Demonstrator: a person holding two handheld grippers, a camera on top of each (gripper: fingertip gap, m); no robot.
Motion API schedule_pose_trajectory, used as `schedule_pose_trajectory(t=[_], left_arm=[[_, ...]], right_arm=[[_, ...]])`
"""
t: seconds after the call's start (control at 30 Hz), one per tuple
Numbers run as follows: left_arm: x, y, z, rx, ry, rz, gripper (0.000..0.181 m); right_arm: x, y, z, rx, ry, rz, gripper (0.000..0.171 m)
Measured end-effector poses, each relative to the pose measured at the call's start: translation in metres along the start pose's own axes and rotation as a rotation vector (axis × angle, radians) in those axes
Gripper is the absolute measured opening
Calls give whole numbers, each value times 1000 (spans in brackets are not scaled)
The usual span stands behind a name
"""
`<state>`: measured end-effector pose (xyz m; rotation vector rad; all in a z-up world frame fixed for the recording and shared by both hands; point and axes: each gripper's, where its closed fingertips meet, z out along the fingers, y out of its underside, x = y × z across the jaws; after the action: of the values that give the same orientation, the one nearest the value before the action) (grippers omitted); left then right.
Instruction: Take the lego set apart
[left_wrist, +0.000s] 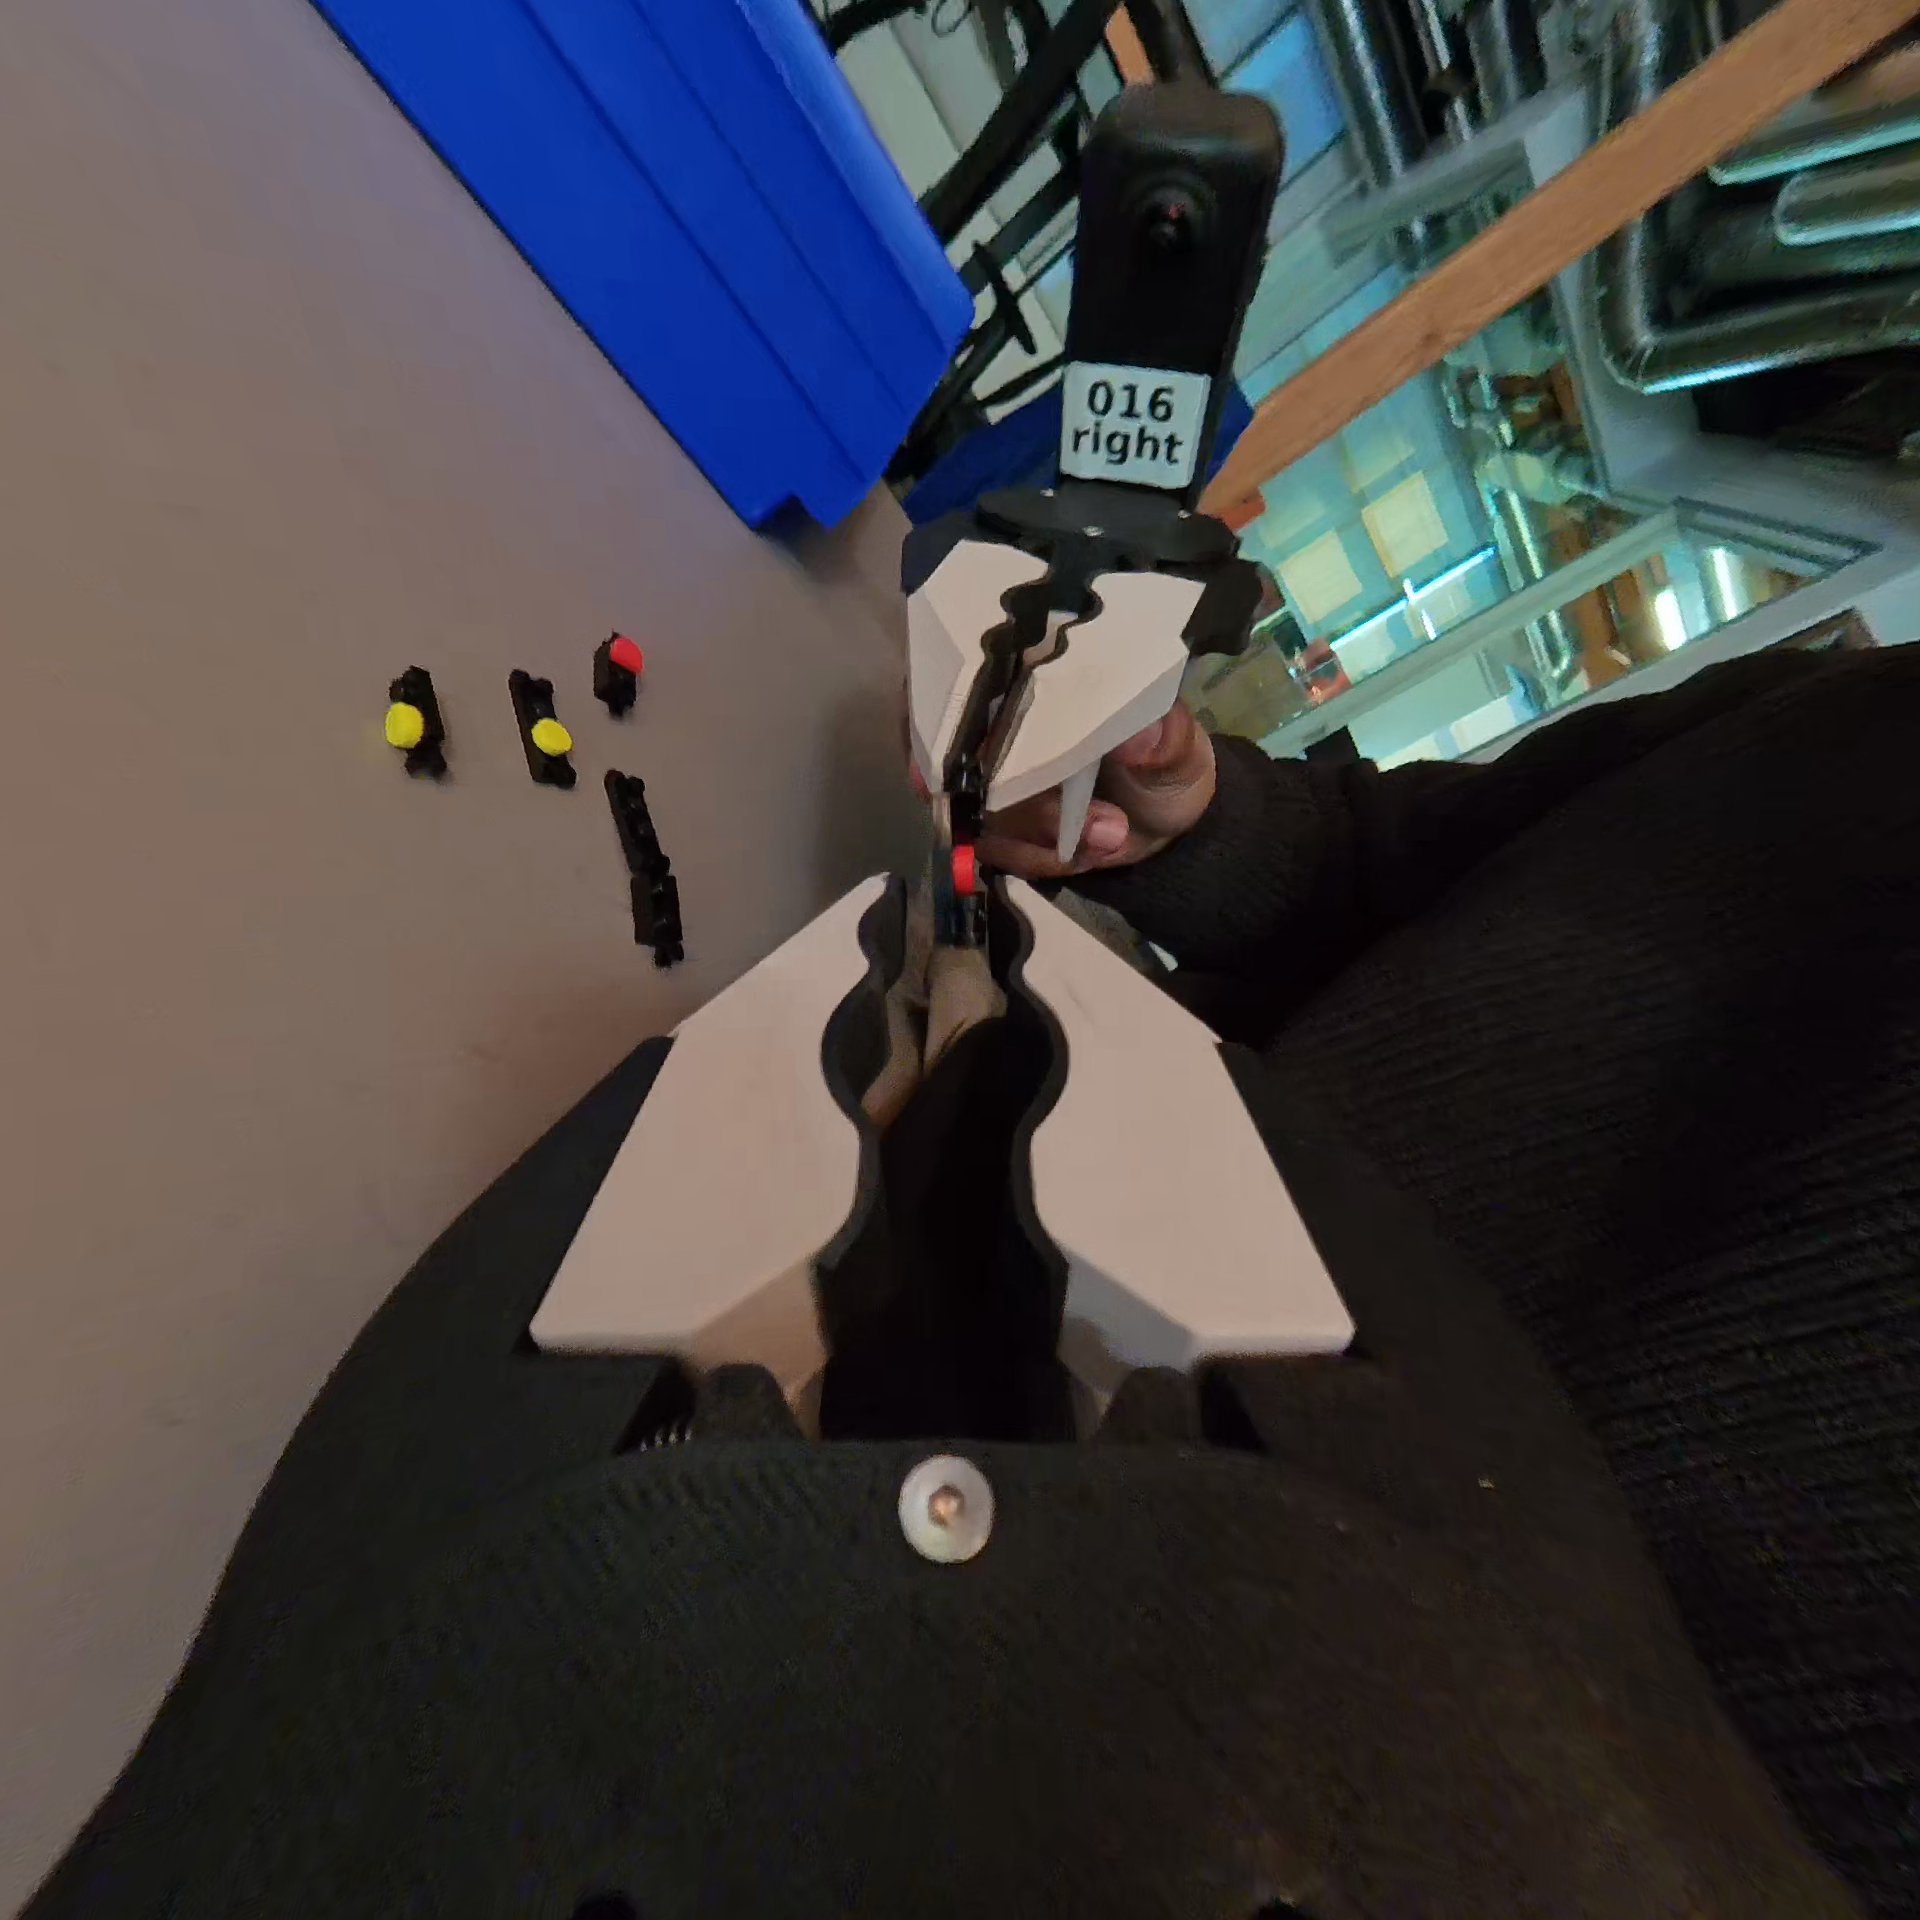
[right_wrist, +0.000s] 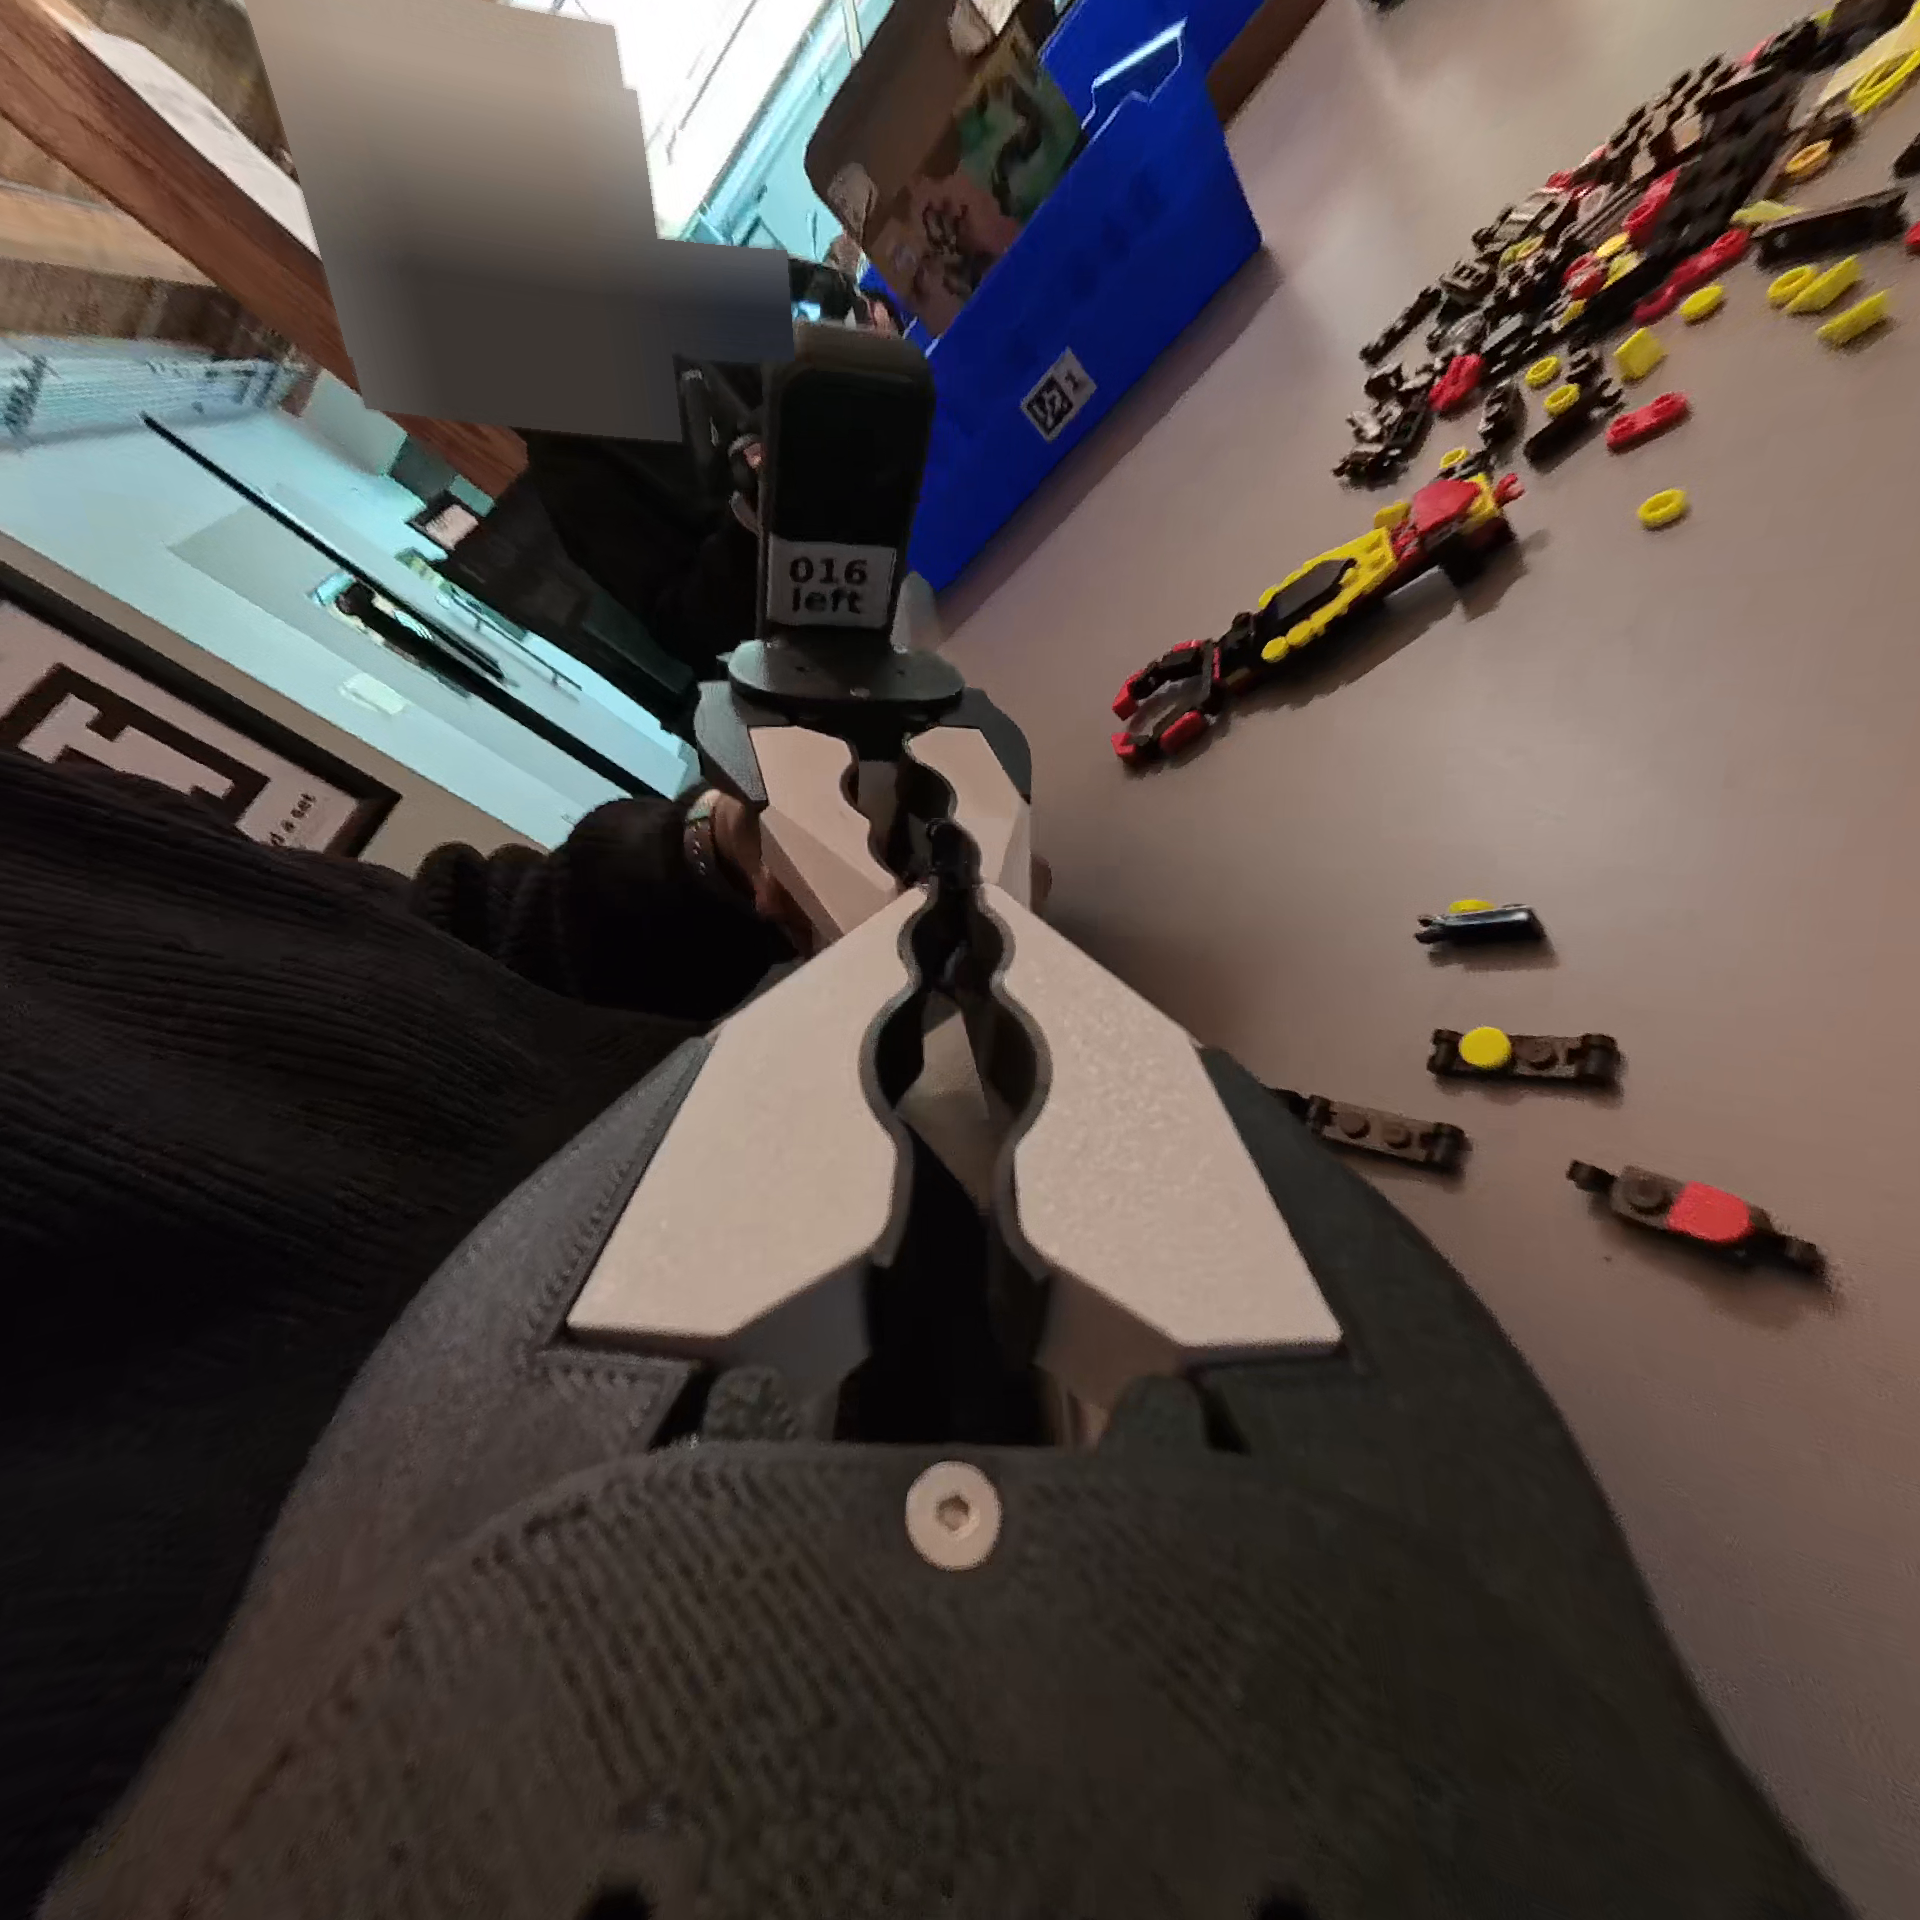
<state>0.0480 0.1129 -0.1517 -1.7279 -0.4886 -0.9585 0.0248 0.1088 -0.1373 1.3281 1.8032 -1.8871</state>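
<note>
A small black lego piece with a red stud (left_wrist: 963, 868) is held in the air between both grippers, tip to tip. My left gripper (left_wrist: 945, 902) is shut on its near end. My right gripper (left_wrist: 961, 795) faces it and is shut on the far end. In the right wrist view the piece (right_wrist: 951, 868) shows as a thin black strip between my right gripper (right_wrist: 954, 912) and the left gripper (right_wrist: 935, 842). A partly built yellow, red and black lego arm with a claw (right_wrist: 1320, 603) lies on the grey table (right_wrist: 1455, 1507).
Small separated pieces lie on the table: two black plates with yellow studs (left_wrist: 416, 722) (left_wrist: 542, 727), one with a red tile (left_wrist: 618, 670) and a long black plate (left_wrist: 646, 868). A pile of loose pieces (right_wrist: 1610, 239) lies far back. A blue bin (right_wrist: 1091, 343) stands behind. Less than 4 cm separates the two grippers' tips.
</note>
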Motion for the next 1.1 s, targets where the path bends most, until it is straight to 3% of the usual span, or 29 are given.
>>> schedule_pose_trajectory(t=[0.07, 0.73, 1.1], left_arm=[[2, -6, -4, 31, 18, 0, 4], [3, -15, -11, 76, 14, 47, 4], [-9, -19, -7, 73, -129, 24, 4]], right_arm=[[2, -3, -3, 15, 1, 16, 3], [-2, 0, -2, -8, -3, -1, 3], [6, 5, -5, -99, 171, -271, 3]])
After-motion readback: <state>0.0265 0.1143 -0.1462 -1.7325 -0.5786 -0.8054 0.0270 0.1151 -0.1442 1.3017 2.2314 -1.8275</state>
